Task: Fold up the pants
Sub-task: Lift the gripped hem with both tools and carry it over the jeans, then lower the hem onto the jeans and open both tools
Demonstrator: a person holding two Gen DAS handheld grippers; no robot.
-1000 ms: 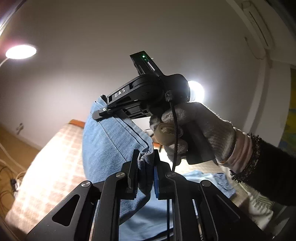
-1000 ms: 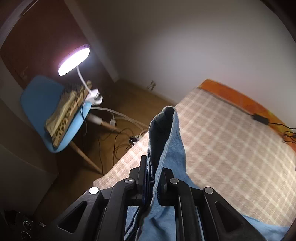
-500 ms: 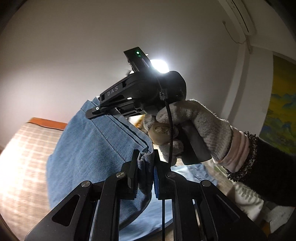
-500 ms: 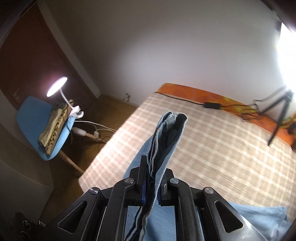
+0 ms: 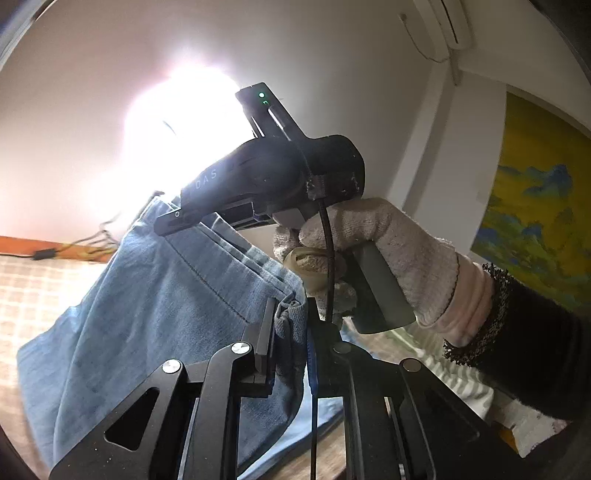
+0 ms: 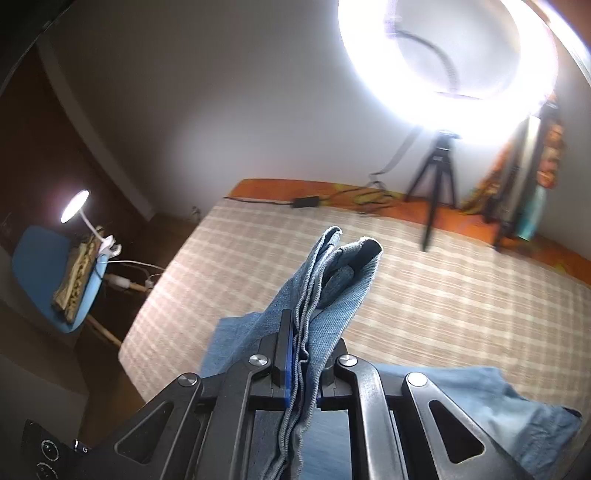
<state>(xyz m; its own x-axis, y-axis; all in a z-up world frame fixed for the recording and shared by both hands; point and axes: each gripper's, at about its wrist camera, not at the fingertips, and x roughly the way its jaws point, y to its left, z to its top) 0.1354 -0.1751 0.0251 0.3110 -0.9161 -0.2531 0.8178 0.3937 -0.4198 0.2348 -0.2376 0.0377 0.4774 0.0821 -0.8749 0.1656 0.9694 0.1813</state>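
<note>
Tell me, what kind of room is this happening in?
Most likely a bedroom in a home: a bed with a checked cover, a blue chair with a small lamp beside it, and a wall air conditioner.

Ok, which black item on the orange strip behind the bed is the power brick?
Start at the checked beige bed and follow its far edge to the orange strip along the wall. The power brick is the small flat black box lying there with cables, left of the upright black tripod.

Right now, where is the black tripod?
In the right wrist view the black tripod stands at the upper right, on the far side of the checked bed, below the bright ring light.
</note>
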